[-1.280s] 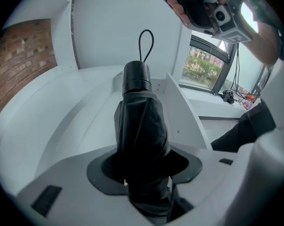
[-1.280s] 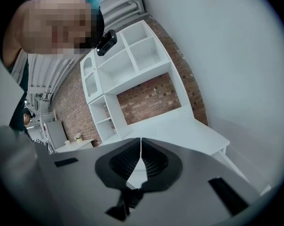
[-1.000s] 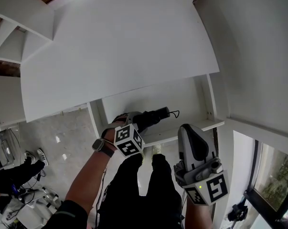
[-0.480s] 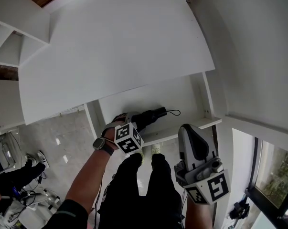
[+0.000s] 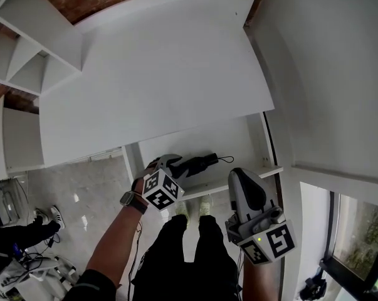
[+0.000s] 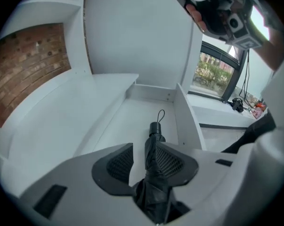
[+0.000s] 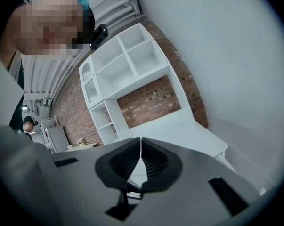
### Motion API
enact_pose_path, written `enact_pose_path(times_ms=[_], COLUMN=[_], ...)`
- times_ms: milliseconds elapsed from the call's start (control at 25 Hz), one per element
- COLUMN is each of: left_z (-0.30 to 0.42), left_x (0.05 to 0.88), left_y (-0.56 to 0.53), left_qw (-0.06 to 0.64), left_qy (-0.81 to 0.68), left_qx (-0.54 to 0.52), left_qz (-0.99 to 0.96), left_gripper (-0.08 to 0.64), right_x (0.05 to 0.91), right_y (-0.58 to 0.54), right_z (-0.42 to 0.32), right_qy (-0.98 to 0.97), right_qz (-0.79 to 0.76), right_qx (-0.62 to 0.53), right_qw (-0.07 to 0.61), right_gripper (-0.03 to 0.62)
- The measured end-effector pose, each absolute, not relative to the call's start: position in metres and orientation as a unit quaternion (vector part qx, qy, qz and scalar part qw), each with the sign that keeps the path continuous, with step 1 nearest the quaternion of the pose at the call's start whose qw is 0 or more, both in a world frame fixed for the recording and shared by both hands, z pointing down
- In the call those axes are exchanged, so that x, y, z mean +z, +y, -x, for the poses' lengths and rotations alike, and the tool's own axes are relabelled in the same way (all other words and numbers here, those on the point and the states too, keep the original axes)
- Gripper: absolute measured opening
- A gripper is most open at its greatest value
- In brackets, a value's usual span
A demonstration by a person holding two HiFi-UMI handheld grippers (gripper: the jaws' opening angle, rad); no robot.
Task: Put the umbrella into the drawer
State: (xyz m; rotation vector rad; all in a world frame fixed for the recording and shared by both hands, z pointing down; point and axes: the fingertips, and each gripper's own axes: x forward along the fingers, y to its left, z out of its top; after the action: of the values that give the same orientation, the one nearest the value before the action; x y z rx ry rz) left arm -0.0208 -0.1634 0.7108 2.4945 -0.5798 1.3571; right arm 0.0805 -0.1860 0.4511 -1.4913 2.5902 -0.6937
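A folded black umbrella lies in the open white drawer, its strap loop toward the right wall. My left gripper hovers at the umbrella's left end and points steeply down. In the left gripper view the umbrella shows in the gap between the jaws of the left gripper. The jaws are closing, the left pad stands clear of the umbrella and the right pad is close beside it. My right gripper is held in front of the drawer with nothing in it. Its pads meet.
A wide white top overhangs the drawer, with a white wall to the right and open white shelves at the far left. The person's legs and shoes stand below on the pale tiled floor.
My left gripper has drawn back and up from the umbrella, which stays lying in the drawer. The right gripper has kept its place.
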Motion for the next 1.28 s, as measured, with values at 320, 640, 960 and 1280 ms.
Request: enact_pose_path(times_ms=[320,640,960,1280], left_z=[0.030,0.041,0.052,0.054], left_x=[0.614,0.513,0.432,0.346], left_y=[-0.176,-0.174,-0.156,-0.144], left_qw=[0.179,0.213,0.219,0.191], left_qy=[-0.299,-0.369,-0.402,-0.413], left_qx=[0.320,0.205,0.124,0.069], left_qz=[-0.881,-0.881,-0.880,-0.888], left_gripper=[0.040,0.006,0.006,0.006], right_x=[0.423,0.389,0.350,0.310], right_y=[-0.177,-0.168,-0.154,-0.150], right_z=[-0.077,-0.076,-0.066,-0.052], right_qy=[0.851,0.855,0.869,0.886], right_qz=[0.474,0.471,0.456,0.436], right_qx=[-0.227,-0.215,-0.189,-0.153], right_qw=[0.011,-0.021,-0.020,-0.013], right_gripper=[0.005,0.005,0.005,0.005])
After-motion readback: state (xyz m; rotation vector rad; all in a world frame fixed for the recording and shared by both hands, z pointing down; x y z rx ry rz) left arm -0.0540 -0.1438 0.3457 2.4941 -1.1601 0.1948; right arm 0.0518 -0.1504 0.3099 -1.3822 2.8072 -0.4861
